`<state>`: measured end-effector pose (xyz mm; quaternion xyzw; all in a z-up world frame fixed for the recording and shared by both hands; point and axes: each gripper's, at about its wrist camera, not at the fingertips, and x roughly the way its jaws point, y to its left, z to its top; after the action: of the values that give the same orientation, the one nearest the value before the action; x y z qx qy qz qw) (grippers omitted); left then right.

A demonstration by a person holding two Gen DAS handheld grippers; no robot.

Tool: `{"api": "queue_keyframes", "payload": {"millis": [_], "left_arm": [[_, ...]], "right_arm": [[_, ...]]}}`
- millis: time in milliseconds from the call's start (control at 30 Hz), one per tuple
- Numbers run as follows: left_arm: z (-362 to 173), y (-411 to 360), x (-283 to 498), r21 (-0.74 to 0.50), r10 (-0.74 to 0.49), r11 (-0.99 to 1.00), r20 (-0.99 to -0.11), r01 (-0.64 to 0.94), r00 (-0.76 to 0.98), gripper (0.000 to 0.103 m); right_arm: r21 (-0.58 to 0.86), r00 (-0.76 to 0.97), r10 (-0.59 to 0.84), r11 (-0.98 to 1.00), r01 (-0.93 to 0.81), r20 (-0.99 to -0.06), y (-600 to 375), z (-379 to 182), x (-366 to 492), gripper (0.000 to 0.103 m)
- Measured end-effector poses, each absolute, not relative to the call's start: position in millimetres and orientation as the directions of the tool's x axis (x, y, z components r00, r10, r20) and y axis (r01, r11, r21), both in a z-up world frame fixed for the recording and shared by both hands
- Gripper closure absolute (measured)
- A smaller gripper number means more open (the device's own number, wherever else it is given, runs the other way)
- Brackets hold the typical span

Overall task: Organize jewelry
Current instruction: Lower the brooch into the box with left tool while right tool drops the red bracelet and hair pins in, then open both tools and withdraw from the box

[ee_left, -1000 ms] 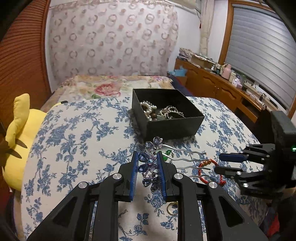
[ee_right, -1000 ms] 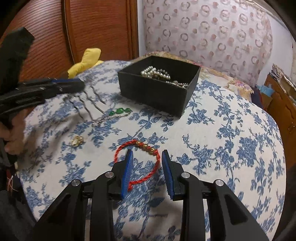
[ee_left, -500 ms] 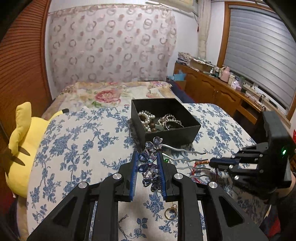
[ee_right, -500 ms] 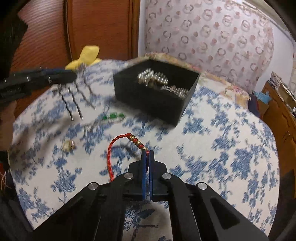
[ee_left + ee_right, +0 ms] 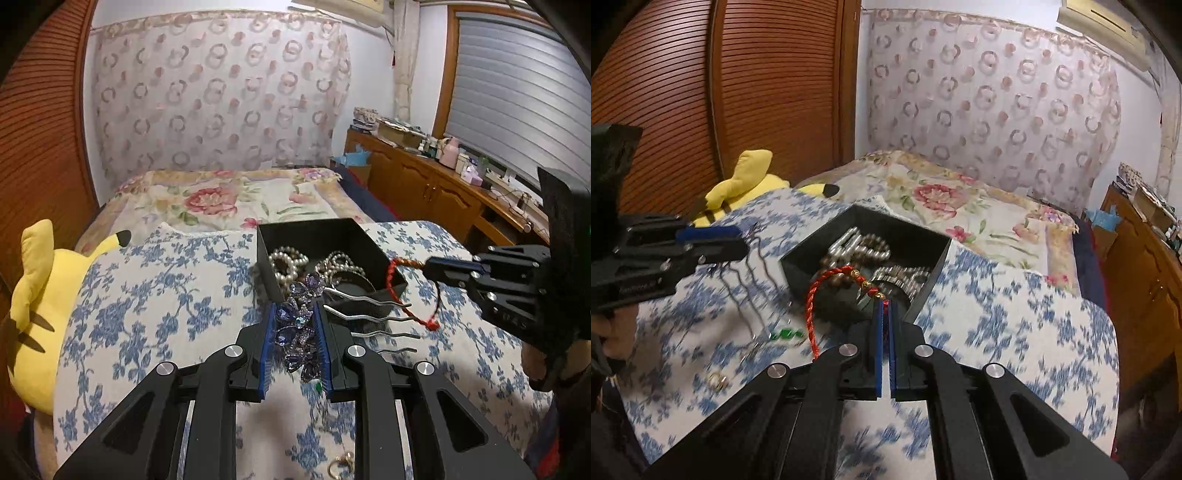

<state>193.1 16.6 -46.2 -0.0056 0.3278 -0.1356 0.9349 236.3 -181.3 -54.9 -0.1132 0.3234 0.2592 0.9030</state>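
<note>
1. The left gripper is clamped on a purple jeweled hair comb: clustered violet and blue faceted stones sit between the blue pads, and four wavy silver prongs stick out to the right, held above the floral cloth.
2. The right gripper is closed tight on a red braided cord bracelet; its gold beads run just ahead of the fingertips, and the loop hangs down to the left, in the air over the near corner of the black jewelry box.
3. The black jewelry box stands open on the cloth and holds pearl strands and other beaded pieces.
4. On the cloth near the box lie a green-stone piece and a gold ring.
5. A yellow plush toy lies at the left edge of the bed.
6. A second ago the right gripper stood open around the bracelet lying flat on the cloth; now it is shut on it and has carried it up to the box. The left gripper holds the comb as before, raised closer to the box.
</note>
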Motion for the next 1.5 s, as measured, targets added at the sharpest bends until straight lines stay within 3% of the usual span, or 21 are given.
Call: {"api": "queue_keyframes", "payload": {"millis": [700, 833, 1233, 1333, 1467, 1500], "left_arm": [[-52, 5, 259, -0.097, -0.251, 0.964, -0.647, 0.248, 0.72, 0.084], [-55, -1, 264, -0.095, -0.256, 0.961, -0.653, 0.258, 0.713, 0.084], [-61, -18, 276, -0.093, -0.272, 0.954, -0.666, 0.284, 0.695, 0.084], [-61, -18, 277, -0.096, -0.272, 0.955, -0.666, 0.281, 0.695, 0.073], [-59, -18, 273, -0.094, -0.265, 0.957, -0.668, 0.274, 0.695, 0.068], [-58, -16, 270, -0.093, -0.26, 0.959, -0.668, 0.269, 0.697, 0.061]], "right_arm": [[0.034, 0.598, 0.426, 0.832, -0.554, -0.679, -165, -81, 340, 0.099], [0.057, 0.602, 0.456, 0.824, -0.563, -0.655, -171, -76, 338, 0.08], [0.075, 0.646, 0.444, 0.854, -0.515, -0.621, -202, -58, 325, 0.08], [0.067, 0.646, 0.439, 0.854, -0.516, -0.625, -204, -60, 318, 0.08], [0.074, 0.643, 0.443, 0.853, -0.516, -0.625, -209, -61, 302, 0.08], [0.077, 0.643, 0.443, 0.854, -0.514, -0.625, -210, -61, 298, 0.08]]}}
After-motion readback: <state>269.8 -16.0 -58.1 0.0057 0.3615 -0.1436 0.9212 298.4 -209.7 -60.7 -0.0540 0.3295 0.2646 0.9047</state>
